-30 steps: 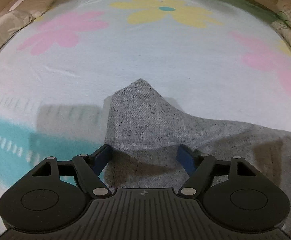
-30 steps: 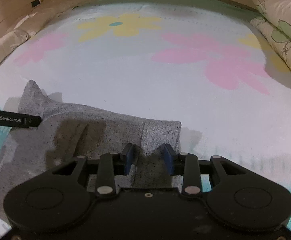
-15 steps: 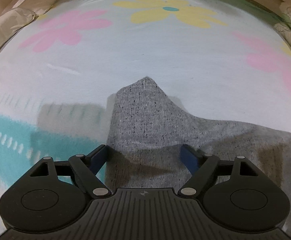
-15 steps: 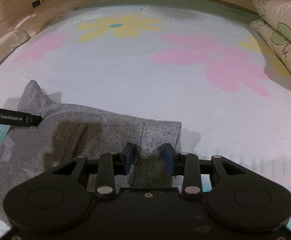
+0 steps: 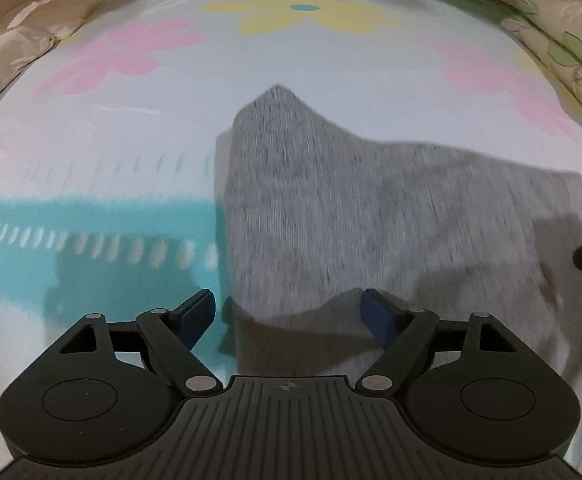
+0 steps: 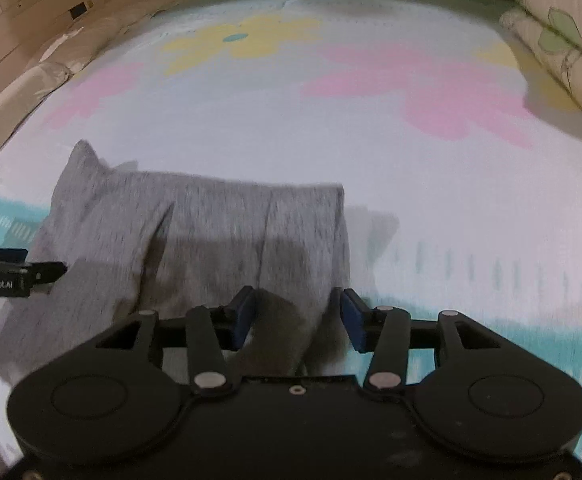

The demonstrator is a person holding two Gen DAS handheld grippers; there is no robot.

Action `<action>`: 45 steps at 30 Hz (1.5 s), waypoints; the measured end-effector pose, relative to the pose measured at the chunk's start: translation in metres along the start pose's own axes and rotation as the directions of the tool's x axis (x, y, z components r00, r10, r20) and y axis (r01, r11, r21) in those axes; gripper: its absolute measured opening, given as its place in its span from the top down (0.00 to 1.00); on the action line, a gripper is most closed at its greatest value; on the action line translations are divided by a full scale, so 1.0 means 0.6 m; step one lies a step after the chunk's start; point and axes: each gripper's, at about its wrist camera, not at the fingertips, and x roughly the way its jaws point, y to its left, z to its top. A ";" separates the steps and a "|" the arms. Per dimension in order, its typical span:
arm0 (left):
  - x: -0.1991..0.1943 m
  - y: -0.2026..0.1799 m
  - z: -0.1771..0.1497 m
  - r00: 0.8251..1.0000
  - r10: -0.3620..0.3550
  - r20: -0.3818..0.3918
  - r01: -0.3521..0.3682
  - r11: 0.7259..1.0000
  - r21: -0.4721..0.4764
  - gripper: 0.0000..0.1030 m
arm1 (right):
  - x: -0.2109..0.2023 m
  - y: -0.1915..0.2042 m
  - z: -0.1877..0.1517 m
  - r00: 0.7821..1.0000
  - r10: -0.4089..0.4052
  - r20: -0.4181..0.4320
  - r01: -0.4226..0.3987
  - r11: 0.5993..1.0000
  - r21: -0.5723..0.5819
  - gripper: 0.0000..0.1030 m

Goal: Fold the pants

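Motion blur is smearing the weave of the grey pants point(image 5: 331, 216), and their near edge is disappearing under both gripper bodies at the bottom of each frame. The left gripper point(image 5: 289, 312) is hanging with its jaws spread wide, released, the cloth lying between them. The right gripper point(image 6: 295, 316) is also standing released, a dark fold of cloth bunching between its blue pads point(image 6: 243, 314). The pants are lying folded on a flowered bedsheet point(image 6: 291, 128), centre-left in the right wrist view. Pillows point(image 6: 563, 28) are lining the upper right.
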 end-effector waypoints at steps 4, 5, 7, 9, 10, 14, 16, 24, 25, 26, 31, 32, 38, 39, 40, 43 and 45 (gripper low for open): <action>-0.013 0.005 -0.021 1.000 -0.020 -0.003 0.020 1.000 0.002 0.23 | -0.015 -0.018 -0.024 0.999 0.037 0.013 -0.037 0.998 0.044 0.47; -0.014 0.008 -0.025 1.000 -0.027 -0.006 0.027 1.000 -0.008 0.22 | -0.018 -0.023 -0.028 0.999 0.044 0.016 -0.045 0.998 0.053 0.46; -0.013 0.015 -0.032 0.999 -0.045 -0.009 0.045 0.998 -0.038 0.22 | -0.021 -0.034 -0.033 0.998 0.053 0.017 -0.054 0.997 0.059 0.43; -0.006 0.023 -0.031 0.998 -0.066 -0.016 0.065 0.996 -0.063 0.20 | -0.020 -0.036 -0.036 0.998 0.055 0.018 -0.056 0.996 0.072 0.41; -0.003 0.025 -0.030 0.997 -0.073 -0.018 0.072 0.995 -0.068 0.19 | -0.018 -0.037 -0.037 0.998 0.057 0.016 -0.058 0.995 0.080 0.40; 0.018 0.032 -0.021 0.996 -0.090 -0.009 0.089 0.993 -0.074 0.08 | -0.003 -0.050 -0.033 0.997 0.083 -0.003 -0.082 0.988 0.128 0.37; 0.026 0.031 -0.016 0.996 -0.090 -0.004 0.090 0.993 -0.076 0.04 | 0.008 -0.062 -0.030 0.993 0.120 -0.011 -0.116 0.979 0.170 0.36; 0.041 0.025 -0.008 0.994 -0.109 0.012 0.110 0.991 -0.076 0.00 | 0.038 -0.066 -0.018 0.979 0.203 -0.030 -0.194 0.963 0.188 0.28; 0.044 0.024 -0.006 0.993 -0.114 0.012 0.115 0.991 -0.072 0.00 | 0.036 -0.057 -0.017 0.979 0.203 -0.031 -0.194 0.964 0.183 0.28; 0.044 0.024 -0.007 0.993 -0.120 0.013 0.121 0.990 -0.069 0.00 | 0.038 -0.054 -0.014 0.978 0.208 -0.030 -0.199 0.964 0.178 0.28; 0.042 0.026 -0.010 0.991 -0.133 0.007 0.134 0.989 -0.068 0.01 | 0.045 -0.048 -0.009 0.972 0.231 -0.032 -0.224 0.962 0.154 0.29; 0.040 0.027 -0.012 0.991 -0.133 0.010 0.133 0.989 -0.065 0.04 | 0.044 -0.047 -0.008 0.972 0.231 -0.033 -0.224 0.963 0.151 0.32; 0.013 -0.005 -0.008 0.985 -0.163 0.061 0.162 0.987 0.009 0.82 | 0.022 -0.033 -0.003 0.970 0.242 -0.010 -0.240 0.965 0.108 0.70; 0.009 -0.015 -0.009 0.988 -0.133 0.072 0.131 0.991 0.035 0.86 | 0.012 -0.026 -0.001 0.972 0.234 0.001 -0.233 0.969 0.086 0.71; 0.006 -0.022 -0.010 0.990 -0.115 0.082 0.112 0.993 0.049 0.87 | 0.003 -0.022 -0.002 0.974 0.224 0.013 -0.224 0.972 0.069 0.72; -0.008 -0.028 -0.014 0.988 -0.099 0.121 0.095 0.995 0.037 0.90 | -0.025 -0.013 -0.002 0.975 0.216 0.051 -0.219 0.974 0.054 0.75; -0.027 -0.027 -0.014 0.983 -0.085 0.164 0.080 0.996 0.039 0.90 | -0.046 -0.013 0.001 0.970 0.228 0.079 -0.233 0.971 0.047 0.75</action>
